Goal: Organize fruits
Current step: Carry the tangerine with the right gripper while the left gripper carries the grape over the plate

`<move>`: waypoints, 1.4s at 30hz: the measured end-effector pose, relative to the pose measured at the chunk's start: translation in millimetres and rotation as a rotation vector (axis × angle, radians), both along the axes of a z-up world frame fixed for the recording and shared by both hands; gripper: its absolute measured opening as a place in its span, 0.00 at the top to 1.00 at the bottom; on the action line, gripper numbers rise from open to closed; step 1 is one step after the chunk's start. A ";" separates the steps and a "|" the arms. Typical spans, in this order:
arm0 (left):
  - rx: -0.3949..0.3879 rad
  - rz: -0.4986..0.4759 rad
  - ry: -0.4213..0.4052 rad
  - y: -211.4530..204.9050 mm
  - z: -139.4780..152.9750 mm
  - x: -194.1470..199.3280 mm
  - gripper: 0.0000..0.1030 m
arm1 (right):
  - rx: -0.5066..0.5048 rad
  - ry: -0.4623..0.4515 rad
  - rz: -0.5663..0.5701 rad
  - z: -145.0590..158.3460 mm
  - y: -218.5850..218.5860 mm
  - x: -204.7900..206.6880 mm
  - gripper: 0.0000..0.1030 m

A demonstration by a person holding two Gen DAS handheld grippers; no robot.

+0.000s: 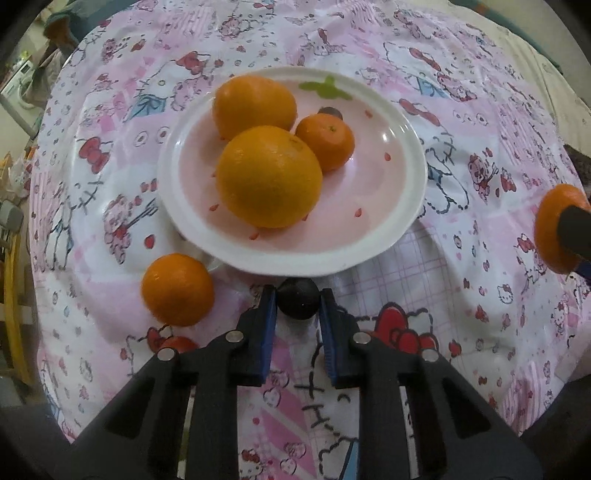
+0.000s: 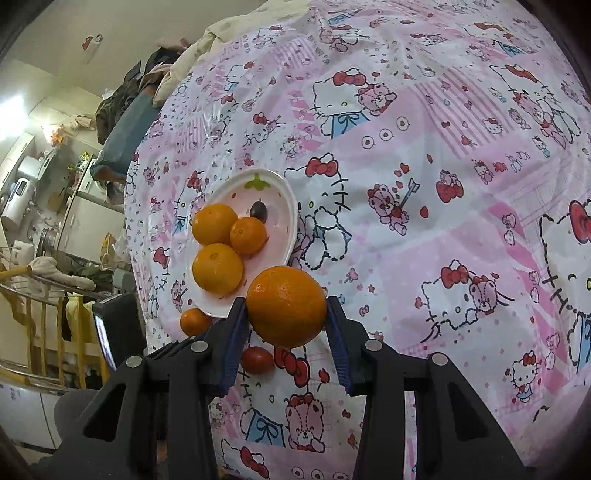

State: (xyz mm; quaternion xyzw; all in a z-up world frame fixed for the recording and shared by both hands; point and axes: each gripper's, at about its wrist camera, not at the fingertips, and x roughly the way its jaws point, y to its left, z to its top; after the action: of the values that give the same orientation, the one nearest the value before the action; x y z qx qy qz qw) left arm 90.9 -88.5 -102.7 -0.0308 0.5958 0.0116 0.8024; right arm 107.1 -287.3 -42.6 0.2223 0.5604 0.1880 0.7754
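Observation:
A white and pink plate (image 1: 406, 192) lies on the patterned bedsheet and holds two large oranges (image 1: 267, 177), a small mandarin (image 1: 325, 142) and a dark plum (image 1: 330, 110). My left gripper (image 1: 298, 301) is shut on a dark plum (image 1: 298, 303) just in front of the plate's near rim. A loose mandarin (image 1: 177, 290) lies left of it. My right gripper (image 2: 286, 310) is shut on an orange (image 2: 286, 306), held above the sheet beside the plate (image 2: 284, 192); it shows at the right edge of the left wrist view (image 1: 557, 232).
A small red fruit (image 2: 257, 360) lies on the sheet below the held orange, and a mandarin (image 2: 194, 321) lies by the plate's near rim. The bed's left edge drops to a cluttered room with a wooden rail (image 2: 44, 325). Bedding (image 2: 236, 29) is piled at the far end.

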 end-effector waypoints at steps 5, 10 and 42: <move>-0.033 0.026 -0.008 17.4 19.5 -10.7 0.81 | -0.012 -0.003 0.019 -0.2 7.9 0.6 0.58; -0.064 0.054 -0.044 37.7 42.6 -21.3 0.81 | -0.008 -0.017 0.040 3.8 14.7 -0.1 0.58; -0.092 0.015 -0.199 107.4 104.0 39.5 0.81 | 0.006 -0.177 0.115 33.6 33.9 42.2 0.58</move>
State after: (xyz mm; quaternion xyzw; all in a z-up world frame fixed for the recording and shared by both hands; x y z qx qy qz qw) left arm 130.4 18.9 1.3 -0.0729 0.5130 -0.0130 0.8552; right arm 149.2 -253.5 -9.0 0.1745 0.5008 0.2528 0.8092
